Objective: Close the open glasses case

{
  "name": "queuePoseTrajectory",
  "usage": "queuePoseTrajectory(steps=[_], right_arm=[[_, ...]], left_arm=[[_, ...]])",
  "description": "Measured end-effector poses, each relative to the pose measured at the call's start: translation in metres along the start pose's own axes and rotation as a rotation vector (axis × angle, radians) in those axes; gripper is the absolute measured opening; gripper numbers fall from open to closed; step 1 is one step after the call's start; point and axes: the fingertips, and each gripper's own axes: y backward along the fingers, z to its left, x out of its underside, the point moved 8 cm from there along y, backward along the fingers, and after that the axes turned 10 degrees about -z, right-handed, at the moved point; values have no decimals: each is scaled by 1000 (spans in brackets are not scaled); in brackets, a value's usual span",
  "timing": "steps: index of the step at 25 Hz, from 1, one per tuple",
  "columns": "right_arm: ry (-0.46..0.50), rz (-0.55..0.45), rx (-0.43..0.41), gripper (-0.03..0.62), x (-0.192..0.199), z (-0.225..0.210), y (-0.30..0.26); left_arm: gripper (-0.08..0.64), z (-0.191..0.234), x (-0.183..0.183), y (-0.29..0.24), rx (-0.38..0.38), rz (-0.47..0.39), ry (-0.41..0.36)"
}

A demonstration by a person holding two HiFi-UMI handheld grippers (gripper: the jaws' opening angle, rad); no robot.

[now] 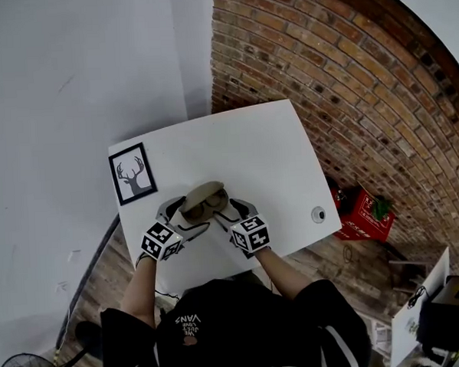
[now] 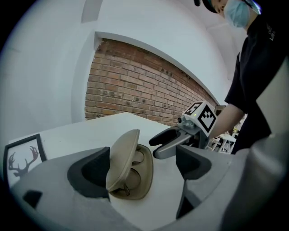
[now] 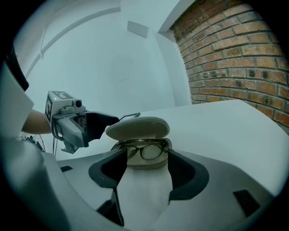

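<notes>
A beige glasses case (image 1: 203, 200) lies on the white table (image 1: 274, 153), its lid half raised over dark-framed glasses (image 3: 145, 150). My left gripper (image 1: 184, 218) comes at it from the left and is open. In the left gripper view the case (image 2: 131, 173) sits between the two wide-apart pads, and the lid (image 2: 123, 158) stands close beside the left pad (image 2: 90, 171). My right gripper (image 1: 229, 212) comes from the right, also open. In the right gripper view the case (image 3: 143, 135) sits just beyond the fingertips (image 3: 115, 159), untouched.
A framed deer picture (image 1: 132, 173) lies at the table's left edge. A small round white object (image 1: 318, 214) sits near the right front corner. A brick wall (image 1: 347, 81) runs along the right, with a red crate (image 1: 360, 214) on the floor below.
</notes>
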Motion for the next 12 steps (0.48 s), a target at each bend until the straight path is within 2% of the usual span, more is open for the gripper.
queuePoseTrajectory(steps=[6, 12], right_arm=[[-31, -63, 12, 256, -18, -9, 14], [-8, -92, 1, 241, -30, -10, 16]], left_arm=[[451, -16, 11, 0, -12, 17, -30], [445, -30, 22, 2, -34, 19, 4]])
